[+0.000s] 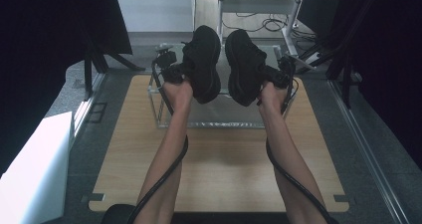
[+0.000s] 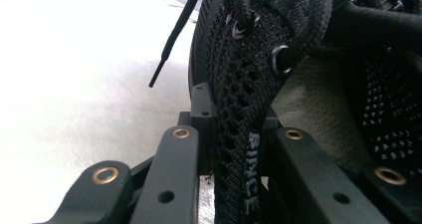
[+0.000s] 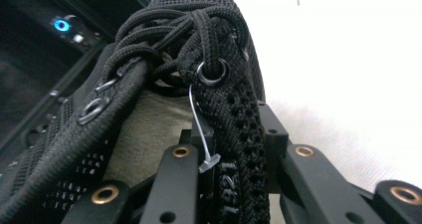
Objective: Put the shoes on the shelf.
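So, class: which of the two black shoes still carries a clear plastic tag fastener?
The shoe in the right gripper: its right shoe has the plastic fastener hanging from an eyelet.

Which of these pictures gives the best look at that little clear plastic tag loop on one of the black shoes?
The right gripper view: the plastic tag loop hangs from an eyelet of the right shoe, close and sharp. In the high view that shoe is too small to make out the loop. The left gripper view looks at the left shoe.

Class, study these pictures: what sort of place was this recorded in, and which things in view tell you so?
Probably a lab or recording studio, not a home: black curtains flank a lone wooden table, a metal equipment stand with loose cables stands behind, and a clear box sits centred.
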Demonstrator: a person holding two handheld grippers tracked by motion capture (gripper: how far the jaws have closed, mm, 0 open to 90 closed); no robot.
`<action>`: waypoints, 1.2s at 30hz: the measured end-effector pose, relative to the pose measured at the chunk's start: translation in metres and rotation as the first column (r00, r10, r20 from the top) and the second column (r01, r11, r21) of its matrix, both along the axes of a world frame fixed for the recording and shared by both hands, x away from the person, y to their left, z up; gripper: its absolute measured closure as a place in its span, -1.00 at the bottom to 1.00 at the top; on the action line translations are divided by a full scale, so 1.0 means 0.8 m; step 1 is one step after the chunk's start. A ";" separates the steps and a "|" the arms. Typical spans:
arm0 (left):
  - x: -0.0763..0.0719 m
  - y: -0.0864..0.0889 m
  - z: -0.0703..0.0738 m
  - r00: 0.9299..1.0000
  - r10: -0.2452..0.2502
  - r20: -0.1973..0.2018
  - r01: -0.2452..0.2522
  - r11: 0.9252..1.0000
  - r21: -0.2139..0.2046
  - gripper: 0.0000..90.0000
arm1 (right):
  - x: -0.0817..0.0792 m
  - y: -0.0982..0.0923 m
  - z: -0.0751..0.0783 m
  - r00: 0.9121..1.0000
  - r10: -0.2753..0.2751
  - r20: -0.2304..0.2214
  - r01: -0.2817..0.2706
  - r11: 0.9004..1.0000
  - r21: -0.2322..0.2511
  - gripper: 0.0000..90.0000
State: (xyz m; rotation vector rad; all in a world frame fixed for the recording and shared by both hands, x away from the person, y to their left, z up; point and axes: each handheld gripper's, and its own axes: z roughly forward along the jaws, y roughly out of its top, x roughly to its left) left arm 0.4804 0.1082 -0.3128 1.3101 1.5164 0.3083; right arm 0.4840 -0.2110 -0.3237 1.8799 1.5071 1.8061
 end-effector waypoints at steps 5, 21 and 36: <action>0.010 -0.008 0.008 1.000 0.010 -0.024 -0.009 0.998 0.057 0.73 | 0.011 0.003 0.006 0.999 -0.033 -0.003 0.033 0.996 -0.083 0.69; 0.024 -0.038 0.017 0.999 0.018 -0.042 -0.009 0.982 0.190 0.61 | 0.028 0.029 0.016 0.998 -0.061 -0.002 0.059 0.962 -0.265 0.62; 0.034 -0.044 0.010 0.997 -0.048 -0.054 0.058 0.980 0.193 0.26 | 0.039 0.036 0.010 1.000 -0.001 -0.007 -0.001 0.970 -0.244 0.17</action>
